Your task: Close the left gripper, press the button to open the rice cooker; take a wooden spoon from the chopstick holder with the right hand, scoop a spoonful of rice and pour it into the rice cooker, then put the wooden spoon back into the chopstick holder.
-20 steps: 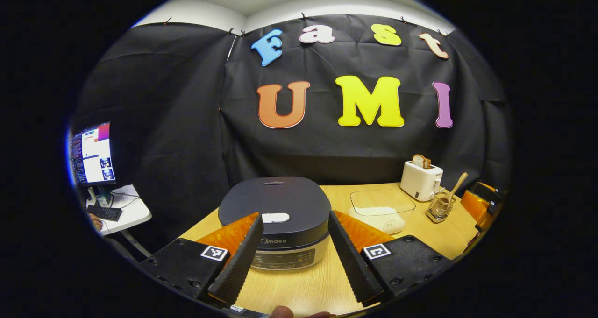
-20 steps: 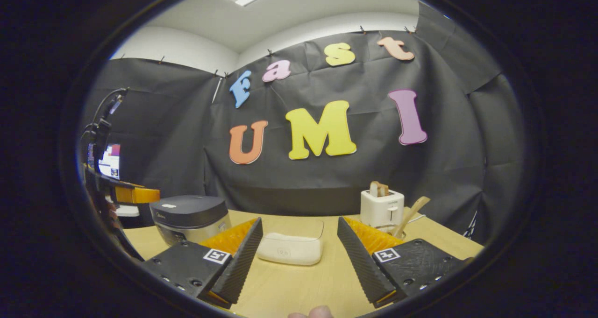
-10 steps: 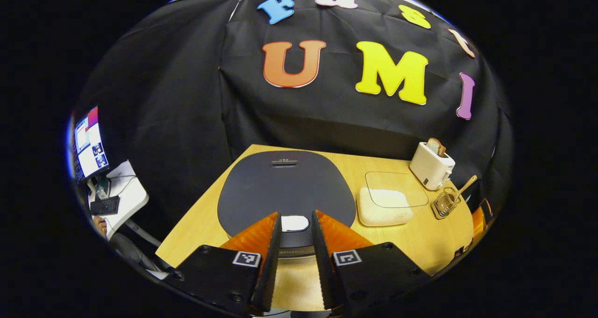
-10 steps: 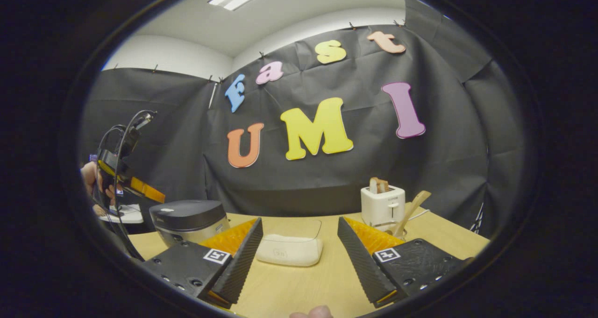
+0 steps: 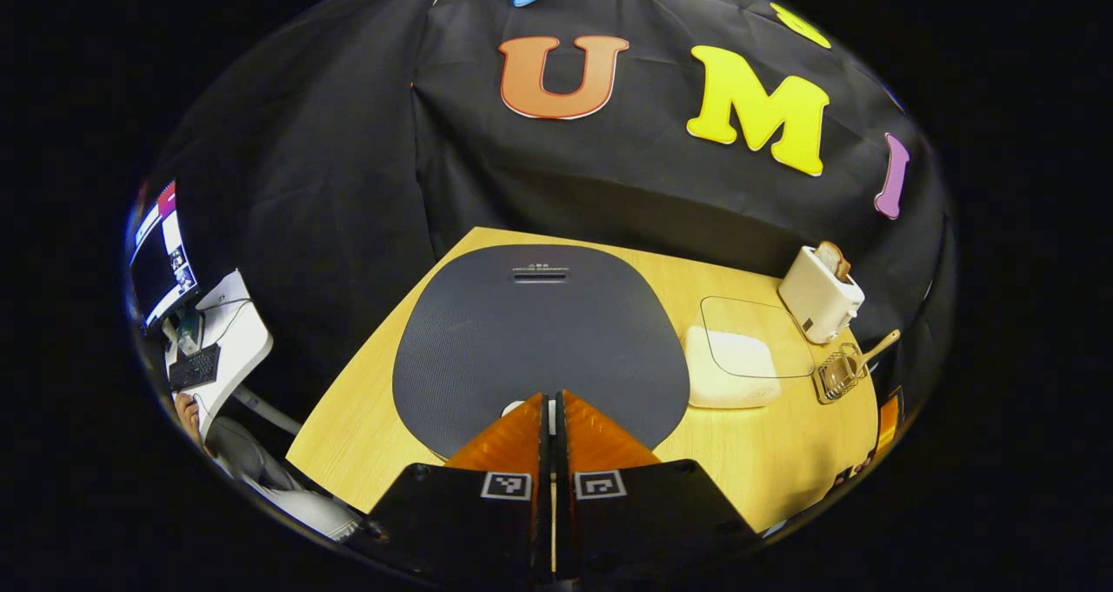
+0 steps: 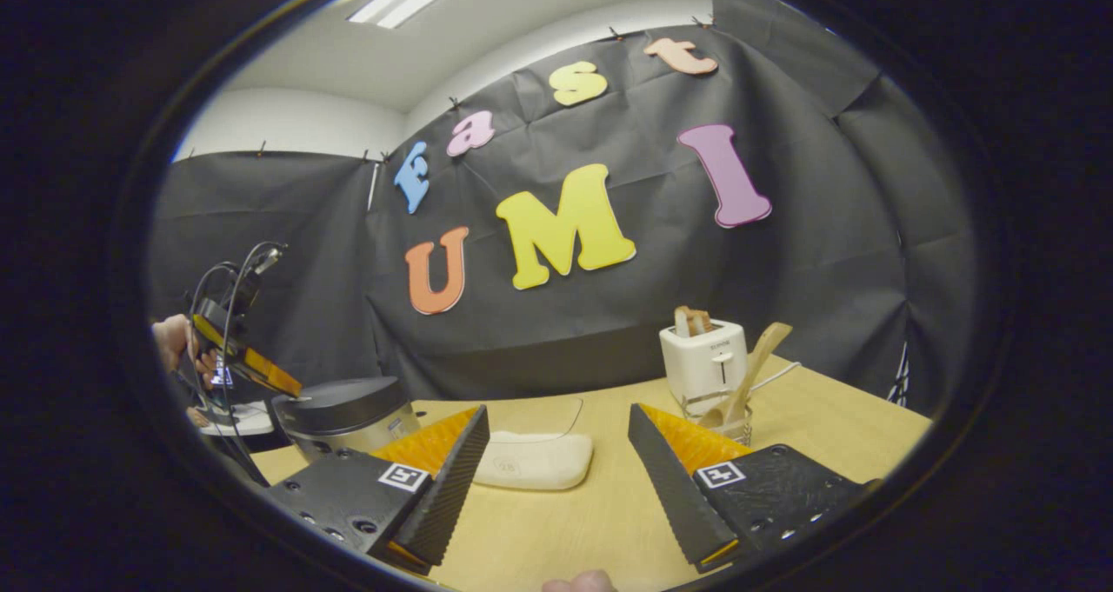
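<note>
**Free room and obstacles around the rice cooker**

The rice cooker (image 5: 539,340) stands with its lid shut, near the table's (image 5: 765,453) back left corner. Above its front edge the left gripper (image 5: 549,405) points down, fingers pressed together, blocking access to the button (image 5: 515,407). Bare table lies in front of the cooker and along its left side. Just right of the cooker sits a clear rice tub (image 5: 739,362), leaving a narrow gap. Farther right stand a toaster (image 5: 819,295) and a wire holder (image 5: 836,375) close together, a spoon (image 5: 874,349) handle leaning out. Black cloth closes off the space behind the cooker. The right gripper (image 6: 556,479) waits spread apart, over bare table nearer than the tub.
</note>
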A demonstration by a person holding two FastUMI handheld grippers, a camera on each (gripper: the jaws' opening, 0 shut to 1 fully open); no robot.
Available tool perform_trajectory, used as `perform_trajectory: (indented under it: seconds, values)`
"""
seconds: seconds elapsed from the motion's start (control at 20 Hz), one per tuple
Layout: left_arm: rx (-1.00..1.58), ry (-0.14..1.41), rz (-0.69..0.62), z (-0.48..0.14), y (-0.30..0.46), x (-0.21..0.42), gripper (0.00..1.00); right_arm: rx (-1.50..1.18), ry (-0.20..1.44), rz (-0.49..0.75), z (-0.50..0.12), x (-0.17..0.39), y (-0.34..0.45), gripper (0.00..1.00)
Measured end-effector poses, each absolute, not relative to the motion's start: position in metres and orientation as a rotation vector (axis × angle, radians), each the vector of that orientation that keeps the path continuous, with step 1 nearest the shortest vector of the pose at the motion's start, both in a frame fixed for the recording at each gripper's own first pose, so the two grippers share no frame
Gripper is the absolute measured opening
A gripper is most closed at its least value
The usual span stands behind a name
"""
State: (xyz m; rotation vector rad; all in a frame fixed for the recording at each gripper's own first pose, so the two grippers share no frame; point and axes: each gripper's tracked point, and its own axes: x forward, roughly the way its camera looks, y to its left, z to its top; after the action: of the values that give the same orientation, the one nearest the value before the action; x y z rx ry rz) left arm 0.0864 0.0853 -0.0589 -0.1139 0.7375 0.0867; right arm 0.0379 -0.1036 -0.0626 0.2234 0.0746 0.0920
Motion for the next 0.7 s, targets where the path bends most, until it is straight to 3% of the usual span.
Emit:
perform_trajectory:
  seconds: [0.05,0.3,0.35,0.55,0.6,0.7]
  values:
    - [-0.105,0.729,0.092,-0.058,0.086,0.089,0.04,0.235,0.08,0.096,-0.066,0.04,-0.105,0.95]
    - [-0.154,0.739,0.104,-0.07,0.084,0.089,0.03,0.261,0.113,0.099,-0.082,0.042,-0.109,0.95]
    - [-0.172,0.754,0.102,-0.065,0.081,0.083,0.03,0.252,0.097,0.098,-0.078,0.041,-0.109,0.91]
    - [-0.141,0.734,0.097,-0.061,0.086,0.088,0.03,0.196,0.022,0.07,-0.06,0.035,-0.113,0.91]
    - [-0.153,0.721,0.104,-0.059,0.088,0.089,0.03,0.186,0.017,0.065,-0.057,0.033,-0.116,1.0]
    - [-0.165,0.677,0.101,-0.046,0.089,0.093,0.03,0.178,0.005,0.044,-0.052,0.028,-0.125,0.95]
